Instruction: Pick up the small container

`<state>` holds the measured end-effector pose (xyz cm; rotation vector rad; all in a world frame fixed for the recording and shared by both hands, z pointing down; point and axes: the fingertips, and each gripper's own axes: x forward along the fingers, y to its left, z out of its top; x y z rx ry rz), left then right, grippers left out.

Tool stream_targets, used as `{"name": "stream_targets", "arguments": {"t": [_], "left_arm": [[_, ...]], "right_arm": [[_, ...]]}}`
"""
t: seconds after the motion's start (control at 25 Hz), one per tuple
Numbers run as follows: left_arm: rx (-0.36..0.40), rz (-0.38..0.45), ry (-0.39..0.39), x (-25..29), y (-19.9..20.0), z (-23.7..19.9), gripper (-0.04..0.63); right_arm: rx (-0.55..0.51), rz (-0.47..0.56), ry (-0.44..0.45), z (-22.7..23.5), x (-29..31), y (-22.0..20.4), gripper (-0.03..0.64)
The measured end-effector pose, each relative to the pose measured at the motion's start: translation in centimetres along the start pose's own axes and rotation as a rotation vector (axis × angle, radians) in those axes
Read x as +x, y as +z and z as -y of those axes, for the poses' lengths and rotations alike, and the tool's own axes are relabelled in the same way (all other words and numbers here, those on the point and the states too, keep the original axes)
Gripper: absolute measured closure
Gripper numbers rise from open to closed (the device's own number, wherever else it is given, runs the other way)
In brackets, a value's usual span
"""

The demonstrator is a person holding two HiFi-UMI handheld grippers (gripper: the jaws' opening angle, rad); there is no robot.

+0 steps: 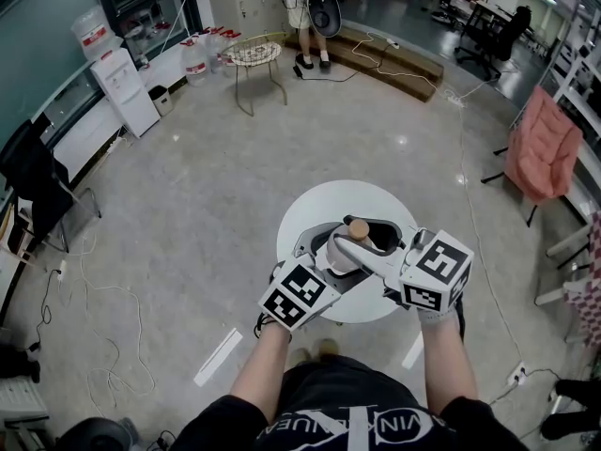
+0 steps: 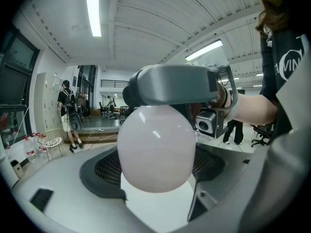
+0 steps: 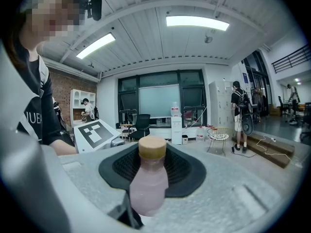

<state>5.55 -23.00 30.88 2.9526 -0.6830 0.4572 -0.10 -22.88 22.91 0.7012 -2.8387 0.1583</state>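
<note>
The small container point(image 1: 358, 229) is a pale pink bottle with a tan cap, held upright above the round white table point(image 1: 319, 205). My left gripper point(image 1: 329, 249) comes from the near left. The bottle point(image 2: 155, 149) fills the space between its black pads, and its jaws are shut on it. My right gripper point(image 1: 364, 244) reaches in from the right. In its own view the bottle point(image 3: 148, 183) stands between the jaws of the right gripper point(image 3: 150, 198), which are closed on it. One grey finger of the right gripper point(image 2: 175, 84) crosses over the bottle's top. The left gripper's marker cube point(image 3: 95, 135) shows beyond.
A white wire chair point(image 1: 254, 54) and a standing person point(image 1: 310, 7) are far across the floor. A pink folding chair point(image 1: 540, 148) stands at the right, a water dispenser point(image 1: 122, 87) at the left wall. Cables point(image 1: 103, 299) trail over the floor on the left.
</note>
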Motion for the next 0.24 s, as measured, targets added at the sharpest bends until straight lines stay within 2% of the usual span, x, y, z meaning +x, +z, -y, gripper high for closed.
{"name": "stream_targets", "arguments": {"t": [0.24], "left_arm": [[0.001,-0.003,-0.004,0.18,-0.5,0.1,0.215]], "right_arm": [[-0.001,0.001,-0.003,-0.02,0.05,-0.5,0.483]]}}
